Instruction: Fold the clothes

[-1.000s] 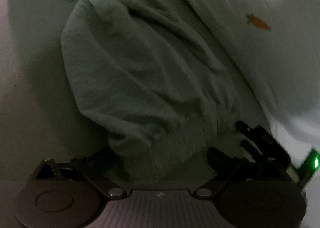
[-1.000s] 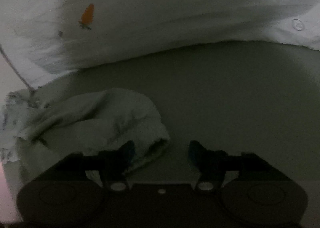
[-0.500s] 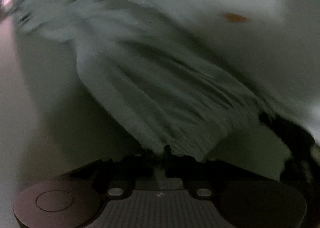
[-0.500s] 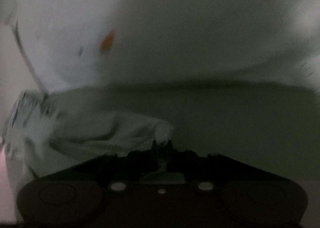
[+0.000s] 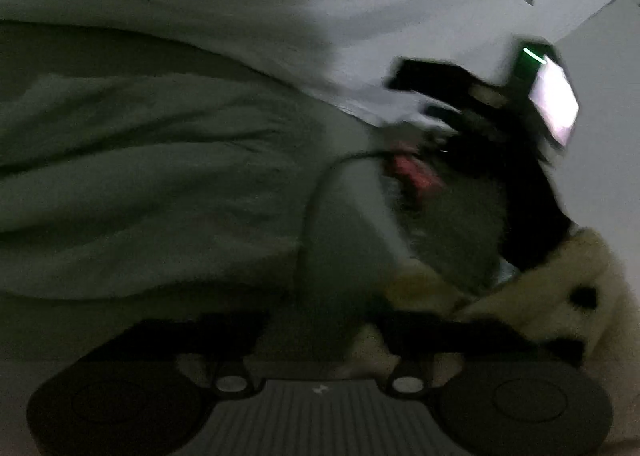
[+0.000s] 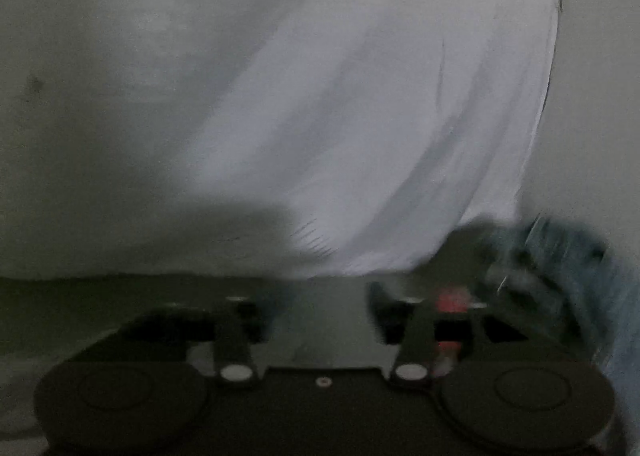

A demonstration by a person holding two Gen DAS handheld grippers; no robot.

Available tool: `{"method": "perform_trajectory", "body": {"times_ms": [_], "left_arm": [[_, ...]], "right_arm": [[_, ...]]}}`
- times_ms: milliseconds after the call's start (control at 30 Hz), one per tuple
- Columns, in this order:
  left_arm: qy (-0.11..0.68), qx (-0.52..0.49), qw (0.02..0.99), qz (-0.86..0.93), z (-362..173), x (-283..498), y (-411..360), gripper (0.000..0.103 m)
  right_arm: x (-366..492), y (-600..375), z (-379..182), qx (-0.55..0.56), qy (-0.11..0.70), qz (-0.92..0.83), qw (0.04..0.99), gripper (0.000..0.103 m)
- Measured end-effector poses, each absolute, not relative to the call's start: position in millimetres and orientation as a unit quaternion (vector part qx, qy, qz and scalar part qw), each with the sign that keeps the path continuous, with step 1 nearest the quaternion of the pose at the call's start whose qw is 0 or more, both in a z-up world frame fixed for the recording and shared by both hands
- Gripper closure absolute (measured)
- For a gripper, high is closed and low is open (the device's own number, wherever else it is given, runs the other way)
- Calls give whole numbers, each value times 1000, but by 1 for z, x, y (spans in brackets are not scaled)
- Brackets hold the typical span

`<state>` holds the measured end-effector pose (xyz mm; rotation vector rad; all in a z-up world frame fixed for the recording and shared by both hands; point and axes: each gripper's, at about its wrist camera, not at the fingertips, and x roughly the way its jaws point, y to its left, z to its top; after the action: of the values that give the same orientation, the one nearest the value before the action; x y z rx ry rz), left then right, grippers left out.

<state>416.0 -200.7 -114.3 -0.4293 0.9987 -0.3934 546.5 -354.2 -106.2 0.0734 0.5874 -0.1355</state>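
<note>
Dim green bedding lies rumpled under both tools (image 5: 320, 320) (image 6: 328, 308), jaws just reopened, gripping nothing.

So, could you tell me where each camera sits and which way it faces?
Left wrist: on the left gripper, looking down across the grey-green garment; its jaws, just opening, have a fold between them; a fluffy sleeve shows.
Right wrist: on the right gripper, facing the white bedding; its jaws, just opening, hold nothing.
Shared: both see the white bedding.
</note>
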Motion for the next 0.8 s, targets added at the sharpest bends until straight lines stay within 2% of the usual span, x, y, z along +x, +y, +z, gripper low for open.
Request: {"method": "perform_trajectory", "body": {"times_ms": [133, 300, 367, 467, 633, 800], "left_arm": [[501, -158, 850, -43, -133, 412, -110, 32], [497, -180, 829, 181, -148, 386, 34, 31], [473, -222, 818, 241, -147, 370, 92, 24], [433, -272, 802, 308, -149, 358, 154, 21], [397, -318, 797, 325, -155, 365, 215, 19], [411, -243, 829, 290, -162, 405, 215, 17]], "right_arm": [[496, -312, -118, 54, 318, -25, 946, 43], [450, -240, -154, 89, 396, 19, 914, 38], [448, -213, -161, 54, 414, 47, 907, 34], [455, -169, -161, -31, 416, 74, 906, 26], [467, -141, -168, -43, 453, 85, 886, 25], [478, -135, -170, -56, 461, 71, 883, 25]]}}
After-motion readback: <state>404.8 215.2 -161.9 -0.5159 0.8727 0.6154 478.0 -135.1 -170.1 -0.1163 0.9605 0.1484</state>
